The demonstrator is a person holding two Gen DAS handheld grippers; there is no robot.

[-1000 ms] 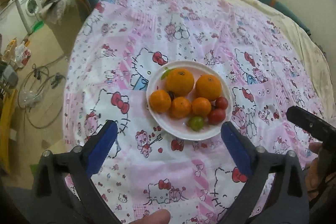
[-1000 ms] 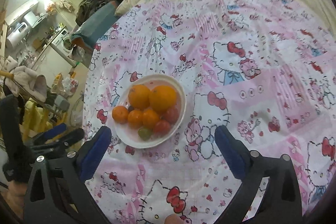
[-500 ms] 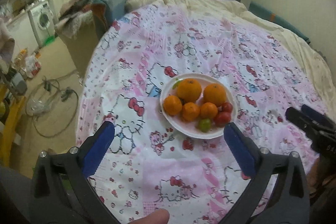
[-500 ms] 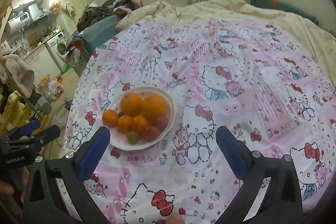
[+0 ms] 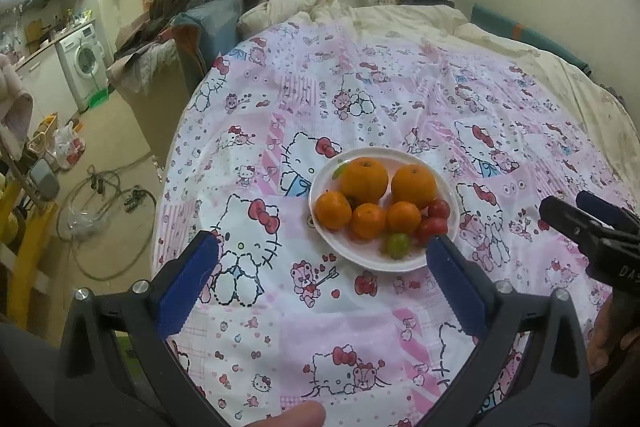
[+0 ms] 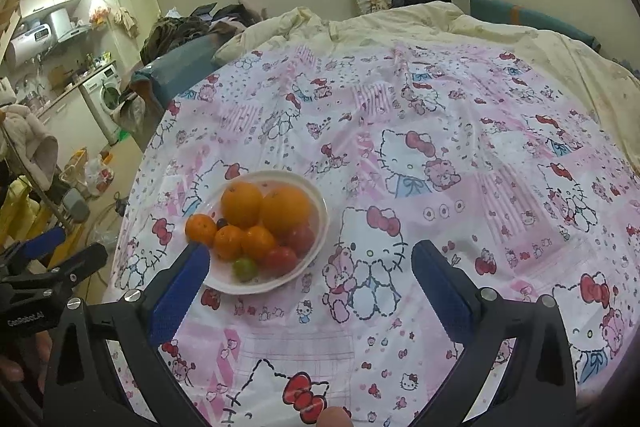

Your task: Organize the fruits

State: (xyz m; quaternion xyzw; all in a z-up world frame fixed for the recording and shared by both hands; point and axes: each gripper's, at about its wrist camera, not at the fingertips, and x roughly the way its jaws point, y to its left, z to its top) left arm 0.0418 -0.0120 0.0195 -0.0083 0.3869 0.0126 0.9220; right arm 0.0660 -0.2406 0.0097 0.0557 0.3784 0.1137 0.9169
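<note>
**All fruit on one plate, both grippers empty**

Lowest in the frame, the left gripper and the right gripper hold their blue fingers wide apart, gripping nothing. Just above them, mid-frame, the white plate sits on the cartoon-cat cloth, carrying every fruit in view: oranges, tomatoes, a green grape. Nothing lies loose, which fits either gathering finished or sorting off the plate ahead.

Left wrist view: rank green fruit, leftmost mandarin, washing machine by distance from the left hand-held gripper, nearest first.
From the left hand-held gripper:
1. Green fruit, at the plate's near edge.
2. Leftmost mandarin, on the plate's left side.
3. Washing machine, far left across the room.
</note>
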